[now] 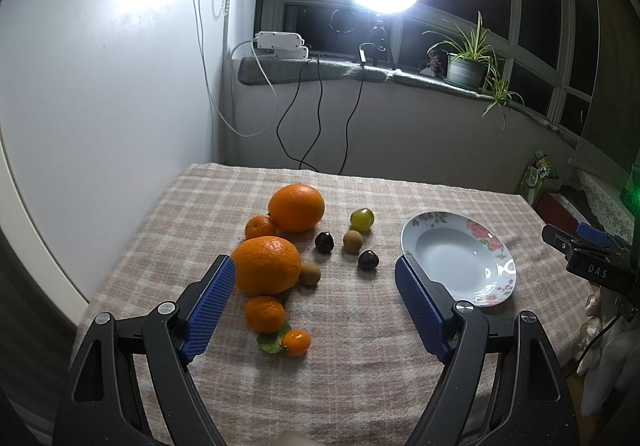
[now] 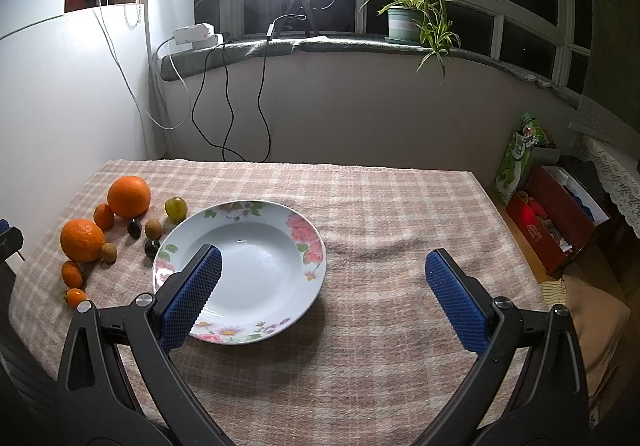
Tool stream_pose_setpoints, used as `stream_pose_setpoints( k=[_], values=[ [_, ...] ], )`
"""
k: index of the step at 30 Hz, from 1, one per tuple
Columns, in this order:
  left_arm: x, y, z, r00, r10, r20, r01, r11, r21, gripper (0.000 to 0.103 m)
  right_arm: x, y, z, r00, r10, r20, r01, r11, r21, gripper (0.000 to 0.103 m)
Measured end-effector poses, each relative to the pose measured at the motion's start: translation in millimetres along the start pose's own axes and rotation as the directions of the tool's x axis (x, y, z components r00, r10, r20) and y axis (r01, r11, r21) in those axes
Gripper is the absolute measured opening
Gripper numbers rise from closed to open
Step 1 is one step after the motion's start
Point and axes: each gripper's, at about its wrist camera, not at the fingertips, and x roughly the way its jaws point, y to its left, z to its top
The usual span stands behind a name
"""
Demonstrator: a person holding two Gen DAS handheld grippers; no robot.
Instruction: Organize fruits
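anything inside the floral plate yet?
Nothing visible inside the white floral-rimmed plate: its bowl is bare. The right tool's blue pad covers a strip of the near-left rim, so that bit is unseen. All fruit sits on the checked tablecloth.

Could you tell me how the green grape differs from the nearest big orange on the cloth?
The green grape is yellow-green with a smooth, glossy skin; the nearest big orange is orange and dimpled. The grape is far smaller than that orange. The grape sits apart from the other fruit, while the orange touches a small brown fruit beside it. Both are roundish and lie on the checked cloth, outside the plate.
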Motion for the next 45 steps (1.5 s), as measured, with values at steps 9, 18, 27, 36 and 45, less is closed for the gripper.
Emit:
stream_pose_setpoints(
  k=[9,18,27,36,45],
  values=[
    [0.0,0.1,0.0,1.0,0.0,0.0,0.0,1.0,0.0,0.082,0.6,0.4,-0.1,1.0,0.002,-0.001,-0.002,1.0,0.0,0.103],
    [3.4,3.8,-1.3,1.0,-0.004,-0.011,0.004,1.0,-0.016,0.082,4.0,5.1,-1.1,1.0,0.02,-0.013,-0.02,1.0,-0.007,0.103],
    [18.3,32.2,-7.0,0.997,-0.043,-0.058,0.037,0.994,-0.103,0.082,17.9,21.4,-2.1,0.991,0.124,-0.043,-0.125,0.992,-0.023,0.103],
    [33.7,52.9,-11.7,0.991,-0.09,-0.094,0.072,0.981,-0.182,0.082,31.8,50.6,3.1,0.962,0.259,-0.085,-0.264,0.963,-0.053,0.103],
    [49.5,70.7,-13.2,0.984,-0.133,-0.12,0.101,0.965,-0.241,0.082,50.2,91.8,13.5,0.91,0.389,-0.143,-0.402,0.912,-0.079,0.103]
  ],
)
